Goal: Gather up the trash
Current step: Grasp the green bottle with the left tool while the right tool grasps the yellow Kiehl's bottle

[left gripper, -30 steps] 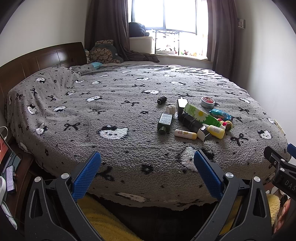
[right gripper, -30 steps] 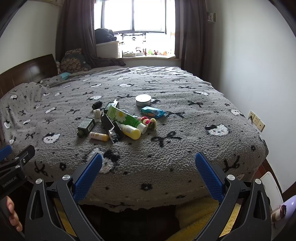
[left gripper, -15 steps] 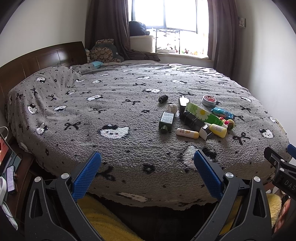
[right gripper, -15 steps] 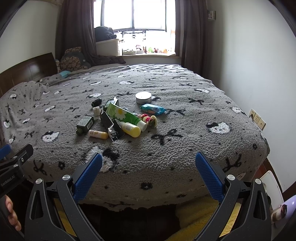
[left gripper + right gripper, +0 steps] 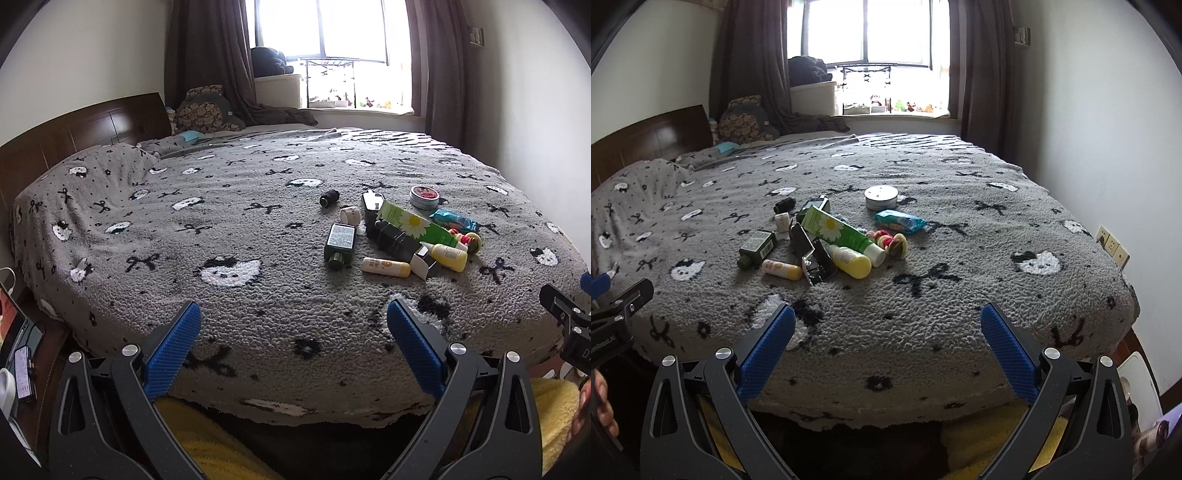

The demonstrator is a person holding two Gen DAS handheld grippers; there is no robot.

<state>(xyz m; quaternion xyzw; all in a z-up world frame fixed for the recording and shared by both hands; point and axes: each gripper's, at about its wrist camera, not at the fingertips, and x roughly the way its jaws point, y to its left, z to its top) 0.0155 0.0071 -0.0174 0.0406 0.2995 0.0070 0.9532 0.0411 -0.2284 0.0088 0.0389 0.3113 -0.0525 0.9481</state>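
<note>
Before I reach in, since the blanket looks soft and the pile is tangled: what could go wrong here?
The green daisy tube leans across the black box and yellow bottle; pulling one may tumble the others. The small black cap and white cap could roll or sink into the fleece blanket. Both grippers, left and right, are open short of the pile.
</note>
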